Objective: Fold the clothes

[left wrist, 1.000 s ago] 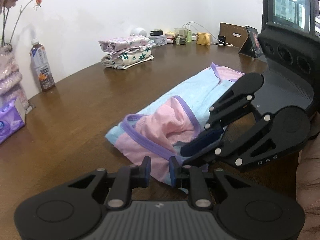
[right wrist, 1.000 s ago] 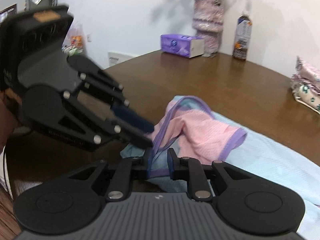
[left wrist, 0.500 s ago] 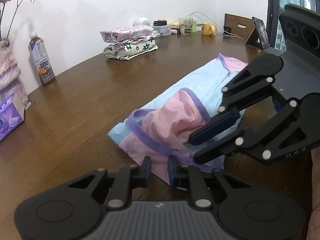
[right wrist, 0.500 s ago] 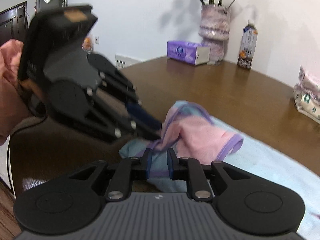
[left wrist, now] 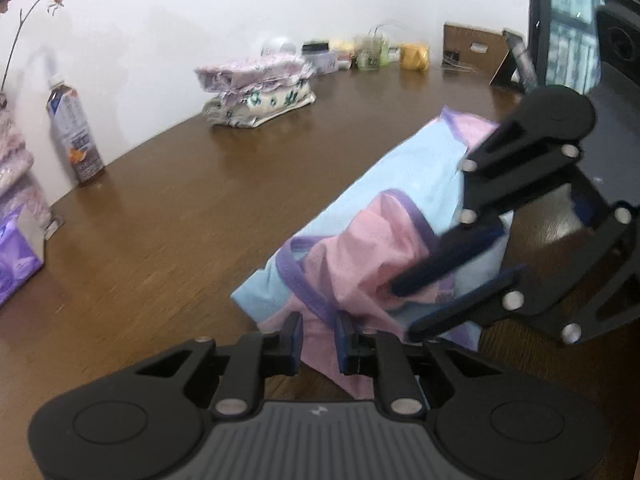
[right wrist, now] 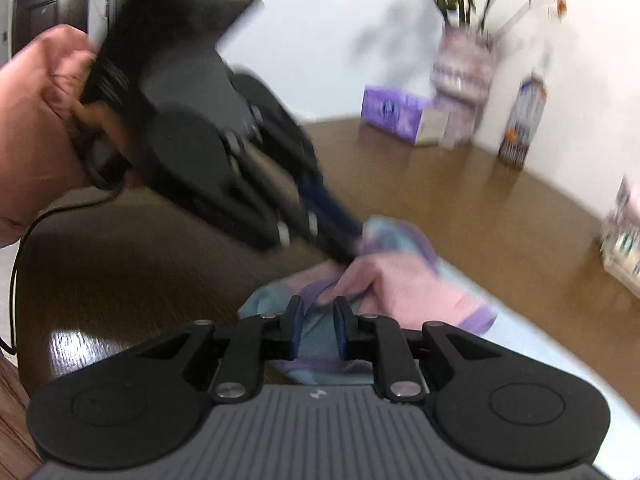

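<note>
2 grippers, left gripper (left wrist: 318, 334) and right gripper (right wrist: 317, 326), fingers each clamped on 1 pink-and-blue garment (left wrist: 372, 256) atop 1 table (left wrist: 180, 216).

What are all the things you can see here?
garment: one, light blue and pink with purple trim, lying on the table
table: one, brown wood
folded clothes: one stack, floral, far side by the wall
bottle: one, dark drink, by the wall
tissue box: one, purple
vase: one, with flowers
yellow mug: one, far end
left gripper: black, shut on garment
right gripper: black, shut on garment
hand: one, holding the left gripper
</note>
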The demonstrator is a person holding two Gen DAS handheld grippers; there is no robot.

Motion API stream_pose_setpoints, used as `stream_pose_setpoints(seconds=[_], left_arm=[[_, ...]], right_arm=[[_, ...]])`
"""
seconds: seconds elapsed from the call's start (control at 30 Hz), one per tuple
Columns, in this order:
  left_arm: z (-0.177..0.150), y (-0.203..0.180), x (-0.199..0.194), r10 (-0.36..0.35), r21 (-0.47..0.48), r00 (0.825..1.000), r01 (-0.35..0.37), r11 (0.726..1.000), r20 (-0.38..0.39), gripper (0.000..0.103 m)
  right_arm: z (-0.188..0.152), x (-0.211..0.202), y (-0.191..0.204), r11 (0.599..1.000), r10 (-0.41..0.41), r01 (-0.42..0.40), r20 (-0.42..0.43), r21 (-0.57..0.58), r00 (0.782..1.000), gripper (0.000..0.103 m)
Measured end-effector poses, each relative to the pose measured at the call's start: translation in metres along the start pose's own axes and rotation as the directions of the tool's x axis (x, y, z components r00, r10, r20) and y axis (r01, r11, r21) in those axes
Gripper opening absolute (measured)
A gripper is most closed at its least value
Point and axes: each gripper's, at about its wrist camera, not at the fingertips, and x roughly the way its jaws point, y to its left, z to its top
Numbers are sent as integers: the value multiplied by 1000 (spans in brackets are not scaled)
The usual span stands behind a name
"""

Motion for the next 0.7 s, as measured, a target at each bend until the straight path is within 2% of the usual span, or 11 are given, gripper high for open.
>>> stream_pose_setpoints(seconds=[0.07, 0.3, 0.57, 0.7], left_arm=[[-1, 1, 0, -4, -6, 1000, 4, 1000, 5, 15], [5, 3, -13, 23, 10, 999, -23, 1000, 46, 17], [7, 1, 8, -11, 33, 1000, 11, 999, 8, 16], [6, -3, 7, 11, 28, 1000, -11, 1000, 10, 17]], right_arm=[[3, 0, 1, 999, -16, 17, 10, -33, 1000, 16], [3, 18, 6, 994, -38, 34, -41, -108, 998, 16], [2, 25, 7, 986, -72, 61, -71, -153, 995, 16], [2, 21, 6, 985, -92, 80, -72, -153, 993, 17]])
